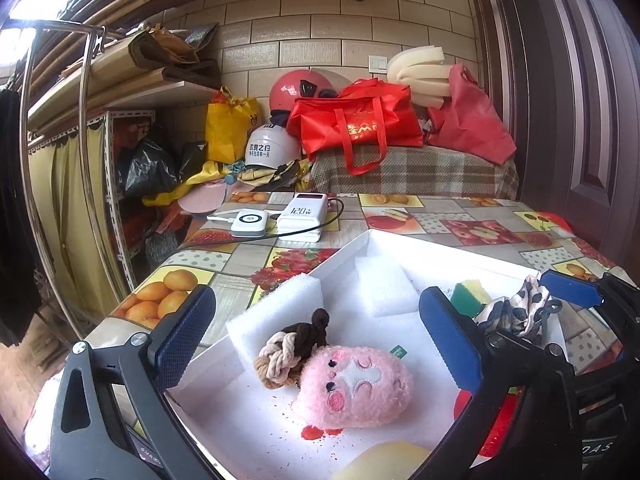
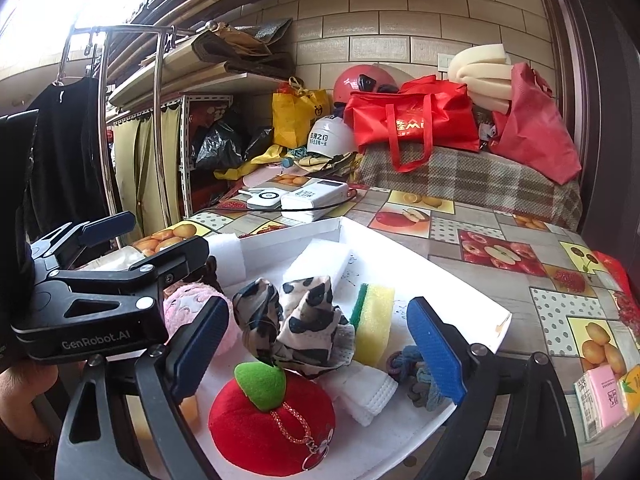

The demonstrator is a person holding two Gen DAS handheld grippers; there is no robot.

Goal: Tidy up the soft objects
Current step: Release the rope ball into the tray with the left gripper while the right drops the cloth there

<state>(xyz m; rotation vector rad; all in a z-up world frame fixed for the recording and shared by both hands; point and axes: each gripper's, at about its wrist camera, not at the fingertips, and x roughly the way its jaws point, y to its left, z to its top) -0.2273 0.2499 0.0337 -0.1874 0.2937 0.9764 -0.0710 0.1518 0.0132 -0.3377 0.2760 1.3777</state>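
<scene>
1. Clearly, the left claw [image 1: 316,344] stood wide open, empty, with the pink plush [image 1: 356,386] lying directly between and just beyond its pads inside the white tray [image 1: 360,242].
2. Likewise, the right claw [image 2: 320,348] gaped empty over the red apple plush [image 2: 272,424], nearest it.

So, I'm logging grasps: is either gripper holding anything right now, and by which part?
Nothing is held: the left gripper stands open around the pink plush, the right gripper open above the red apple plush.
</scene>
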